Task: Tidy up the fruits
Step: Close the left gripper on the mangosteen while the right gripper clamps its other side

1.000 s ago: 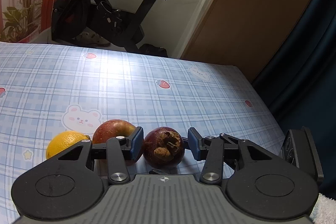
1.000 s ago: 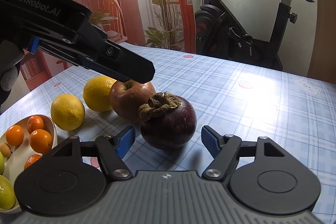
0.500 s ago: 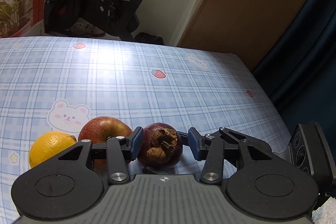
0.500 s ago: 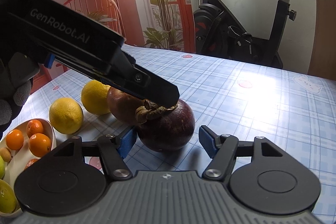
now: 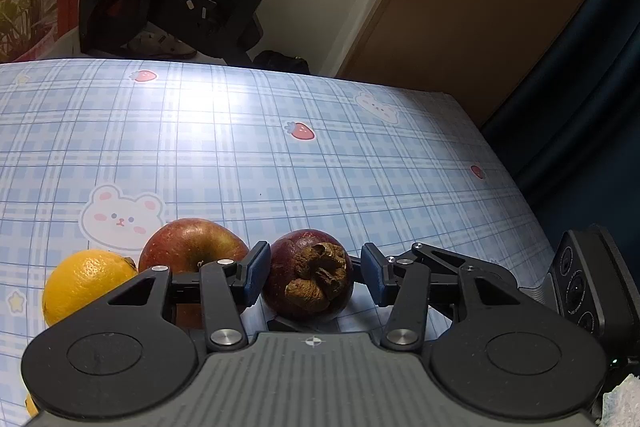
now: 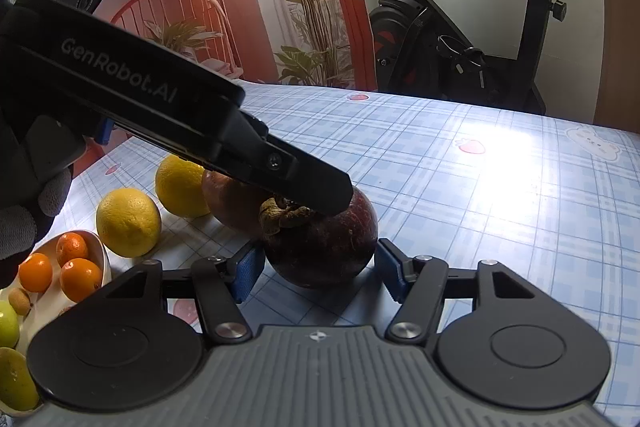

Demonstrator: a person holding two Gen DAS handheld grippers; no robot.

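Now both grippers are straddling the mangosteen (image 6: pixel 320 239) at lower centre: right gripper (image 6: pixel 318 269) closing inward (barely touching it yet), left gripper (image 5: pixel 310 273) opening, having dropped lower — seemingly a handover.

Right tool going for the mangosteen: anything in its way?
Nothing sits between the right tool's closing jaws and the mangosteen, which lies between them. But the left tool, jaws opening, straddles the same fruit, one finger reaching over its top. The apple sits close behind on the left.
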